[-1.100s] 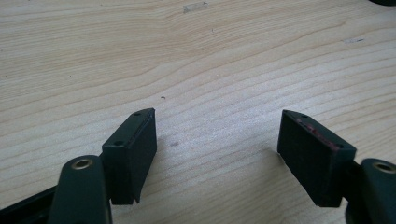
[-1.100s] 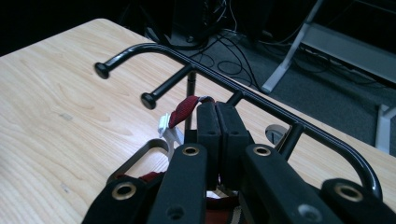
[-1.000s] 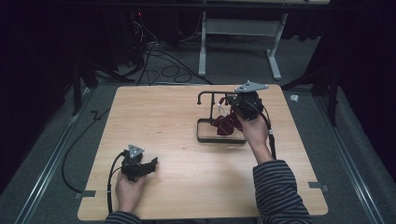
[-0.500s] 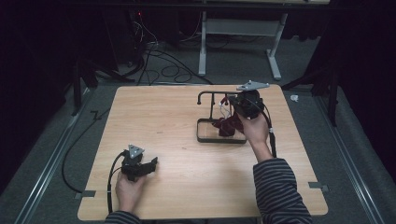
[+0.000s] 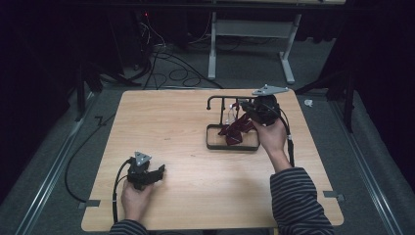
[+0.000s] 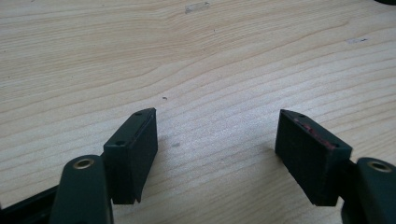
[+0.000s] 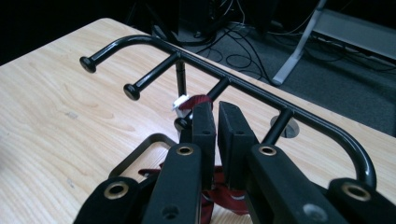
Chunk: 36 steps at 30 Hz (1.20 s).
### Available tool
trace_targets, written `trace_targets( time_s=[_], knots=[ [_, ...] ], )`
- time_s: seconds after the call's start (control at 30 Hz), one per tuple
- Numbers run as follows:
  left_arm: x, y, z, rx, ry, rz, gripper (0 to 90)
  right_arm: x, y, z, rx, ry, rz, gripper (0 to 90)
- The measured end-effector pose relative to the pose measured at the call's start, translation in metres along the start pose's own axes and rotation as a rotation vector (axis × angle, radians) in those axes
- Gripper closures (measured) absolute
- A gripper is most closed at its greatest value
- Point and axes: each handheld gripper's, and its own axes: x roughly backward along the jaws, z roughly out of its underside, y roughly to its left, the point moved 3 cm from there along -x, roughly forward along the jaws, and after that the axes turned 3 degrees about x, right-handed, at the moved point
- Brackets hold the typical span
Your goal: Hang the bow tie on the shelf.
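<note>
**Item: dark red scrunchie (image 7: 196,101) at a peg rack (image 7: 261,91)**

- **Right claw (image 7: 217,122).** Its jaws stand nearly together with a narrow gap, and have just been opening a little. The red fabric sits right at the tip of the jaws, around or against one peg end; whether the pads still pinch it, you cannot tell from here.
- **Location of the goods.** Scrunchie just ahead of your right claw, white tag beside it. More dark red fabric (image 5: 236,131) lies below and behind the claw, in the rack's base tray (image 5: 212,145).
- **Left claw (image 6: 217,144).** Jaws wide apart, nothing between them, low over bare tabletop (image 6: 196,56), well away from the rack.

**Hazards, judged:**
1. If you let go before the loop is seated over the peg's knob, it will likely slide off and drop into the tray.
2. If you pull back with fabric caught on a pad, you may drag the loop off again.
3. The rack looks light; a sideways nudge from the claw could shift or tip it, with no left claw near to steady it.
</note>
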Motion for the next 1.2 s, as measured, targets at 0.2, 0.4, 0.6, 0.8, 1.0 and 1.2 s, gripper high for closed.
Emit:
trace_targets(
  time_s=[0.2,0.4,0.6,0.8,1.0,1.2],
  knots=[
    [0.0,0.0,0.0,0.001,0.001,-0.002,30.5,0.006,-0.003,0.006,0.007,0.0,-0.027,87.1],
    [0.0,0.0,0.0,-0.004,0.003,-0.006,30.6,0.01,-0.002,0.009,-0.004,-0.006,-0.04,86.2],
    [0.0,-0.001,0.0,-0.007,0.003,-0.008,30.5,0.02,0.002,0.015,-0.023,-0.025,-0.039,84.9],
    [0.0,-0.001,0.0,-0.007,0.002,-0.008,30.6,0.038,0.0,0.019,-0.021,-0.045,-0.037,84.0],
    [0.0,-0.001,0.0,-0.007,0.002,-0.008,30.6,0.053,-0.004,0.026,-0.043,-0.062,-0.037,82.4],
    [0.0,-0.001,0.0,-0.005,0.002,-0.006,30.5,0.061,-0.008,0.035,-0.054,-0.064,-0.027,81.0]
  ],
)
